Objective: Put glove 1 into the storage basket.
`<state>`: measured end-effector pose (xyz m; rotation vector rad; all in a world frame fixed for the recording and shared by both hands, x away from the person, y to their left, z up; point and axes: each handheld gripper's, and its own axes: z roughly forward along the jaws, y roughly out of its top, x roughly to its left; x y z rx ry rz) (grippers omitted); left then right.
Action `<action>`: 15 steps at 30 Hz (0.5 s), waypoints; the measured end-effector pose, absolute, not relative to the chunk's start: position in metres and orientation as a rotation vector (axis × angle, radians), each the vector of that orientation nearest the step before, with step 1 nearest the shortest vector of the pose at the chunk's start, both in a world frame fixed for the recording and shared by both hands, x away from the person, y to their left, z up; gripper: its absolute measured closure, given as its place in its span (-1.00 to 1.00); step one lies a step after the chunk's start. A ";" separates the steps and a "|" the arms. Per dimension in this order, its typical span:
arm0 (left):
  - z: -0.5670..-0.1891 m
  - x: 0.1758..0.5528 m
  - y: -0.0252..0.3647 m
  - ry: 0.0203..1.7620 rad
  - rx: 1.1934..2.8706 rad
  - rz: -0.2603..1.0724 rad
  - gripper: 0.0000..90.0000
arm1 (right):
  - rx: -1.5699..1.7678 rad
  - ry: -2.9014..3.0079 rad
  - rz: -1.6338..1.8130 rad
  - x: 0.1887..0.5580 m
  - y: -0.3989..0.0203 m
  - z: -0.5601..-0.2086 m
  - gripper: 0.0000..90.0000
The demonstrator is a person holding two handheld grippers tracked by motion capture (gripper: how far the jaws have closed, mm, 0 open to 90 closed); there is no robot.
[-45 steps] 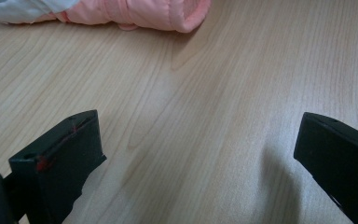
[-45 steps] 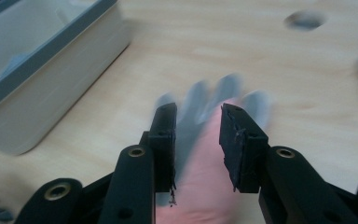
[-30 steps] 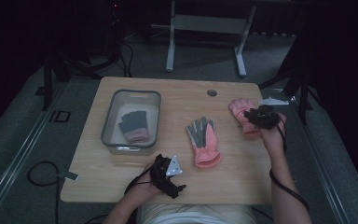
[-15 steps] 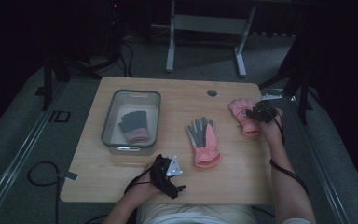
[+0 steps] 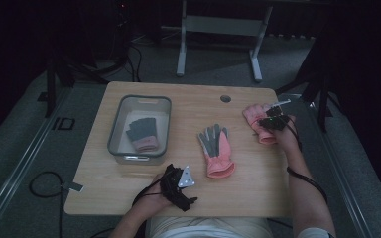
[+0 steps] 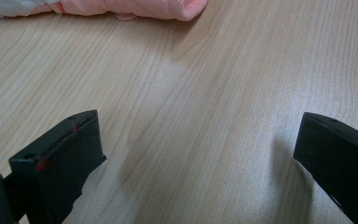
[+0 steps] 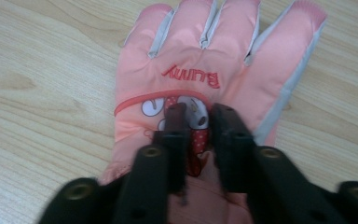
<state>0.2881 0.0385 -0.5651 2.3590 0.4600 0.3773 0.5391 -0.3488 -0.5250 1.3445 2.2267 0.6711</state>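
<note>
While the left gripper (image 5: 178,184) sits at the table's (image 5: 188,104) near edge with its jaws wide apart and nothing but bare wood between them, the action is over at the right. The right gripper (image 7: 198,114) is down on the pink glove (image 7: 205,51) at the table's right edge — its jaws have just been closing, and they now pinch a fold of the glove's back, right on the cartoon patch under the red lettering. That glove lies flat, back up, fingers pointing away from the gripper. A second glove (image 5: 217,151) lies grey palm up at the table's middle, well apart from the first — and a third glove (image 5: 141,134) rests inside the tray (image 5: 116,121) on the table's left half.
</note>
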 end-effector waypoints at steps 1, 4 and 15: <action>-0.565 0.288 0.039 0.460 2.358 0.378 -0.99 | 1.351 2.226 0.665 0.539 -0.348 -0.525 0.78; -0.565 0.289 0.039 0.460 2.360 0.379 -0.99 | 1.390 2.196 0.671 0.537 -0.347 -0.521 0.88; -0.565 0.289 0.040 0.469 2.349 0.372 -0.99 | 1.472 2.059 0.794 0.497 -0.345 -0.479 0.94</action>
